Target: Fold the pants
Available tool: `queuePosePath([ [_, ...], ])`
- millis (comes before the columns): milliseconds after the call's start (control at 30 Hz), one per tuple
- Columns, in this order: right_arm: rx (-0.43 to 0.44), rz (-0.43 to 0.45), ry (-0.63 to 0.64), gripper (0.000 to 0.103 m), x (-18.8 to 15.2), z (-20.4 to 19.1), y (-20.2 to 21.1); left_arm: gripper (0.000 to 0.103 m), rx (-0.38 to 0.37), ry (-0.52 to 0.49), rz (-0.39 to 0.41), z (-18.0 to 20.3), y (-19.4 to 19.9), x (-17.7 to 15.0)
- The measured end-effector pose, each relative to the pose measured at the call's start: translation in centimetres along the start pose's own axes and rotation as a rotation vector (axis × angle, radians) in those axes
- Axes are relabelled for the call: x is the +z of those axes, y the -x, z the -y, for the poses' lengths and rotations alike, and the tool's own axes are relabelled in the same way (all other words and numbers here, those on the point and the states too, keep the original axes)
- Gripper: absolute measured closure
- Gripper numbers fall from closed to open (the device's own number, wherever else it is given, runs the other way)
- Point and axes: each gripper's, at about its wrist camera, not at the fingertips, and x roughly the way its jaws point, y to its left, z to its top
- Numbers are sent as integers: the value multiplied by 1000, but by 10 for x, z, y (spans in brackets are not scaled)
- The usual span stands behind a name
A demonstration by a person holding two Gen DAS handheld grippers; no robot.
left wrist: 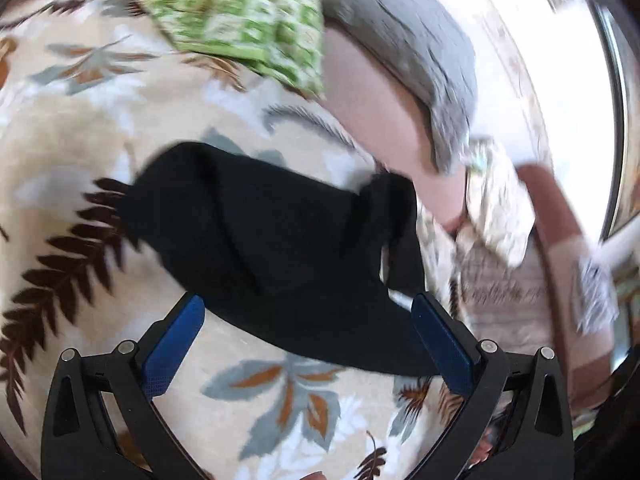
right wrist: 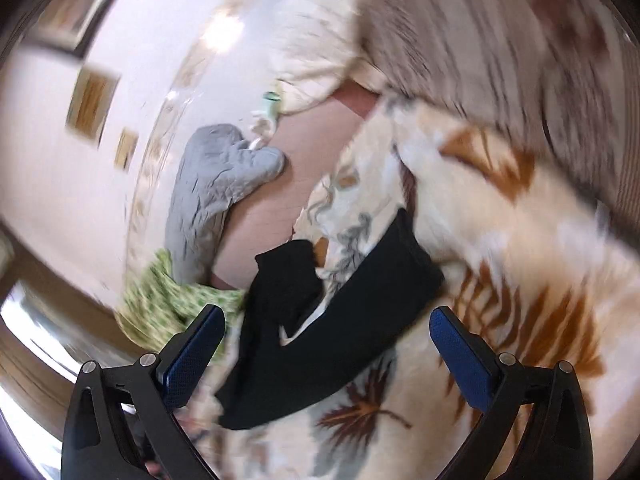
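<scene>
The black pants (left wrist: 272,248) are spread in a loose heap on a leaf-patterned blanket (left wrist: 100,128), near a green patterned cloth (left wrist: 240,20) and a grey quilted pillow (left wrist: 420,52). The left gripper (left wrist: 308,308) and the right gripper (right wrist: 326,320) are both held wide apart above the pants, with nothing grasped.

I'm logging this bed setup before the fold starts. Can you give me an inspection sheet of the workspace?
Surface: leaf-print blanket, rumpled at its far edge.
Job's things: black pants lying bunched on the blanket, not held.
Clutter: green patterned cloth and grey quilted pillow beyond the pants.
Grippers: left gripper open above the pants; right gripper open, holding nothing.
Cables: nothing seen.
Surroundings: white wall with framed pictures; views blurred.
</scene>
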Motion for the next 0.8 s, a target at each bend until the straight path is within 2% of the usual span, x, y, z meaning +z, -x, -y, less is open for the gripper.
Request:
queuePosePath([
  [67,-4,-30,-71,1,0,13,-9,0,17,31,5,-15,2,2],
  [133,-10,-54,-83,3,1,19,-21,0,30,86,-21,-34,-2,4],
  [233,-111,-53,-27,8,4,17,-35,0,13,207,-90,-61,-17,2],
  [300,-144,-57,-25,14,6,22,-44,0,-28,259,-111,-70,-20,-1],
  [367,-163,-64,-39,21,7,29,-50,0,-70,273,-99,-71,-18,-2],
  [433,-172,-75,-29,43,10,33,-55,0,-94,247,-100,-69,-20,0],
  [533,-171,-85,-13,60,11,35,-57,0,-126,256,-96,-77,-23,7],
  [600,-157,-88,-4,66,11,34,-58,0,-144,242,-82,-78,-21,11],
  [700,-147,-94,26,84,11,31,-59,0,-161,220,-76,-81,-22,18],
  [800,-147,-99,51,89,8,26,-63,0,-213,216,-46,-84,-21,27],
])
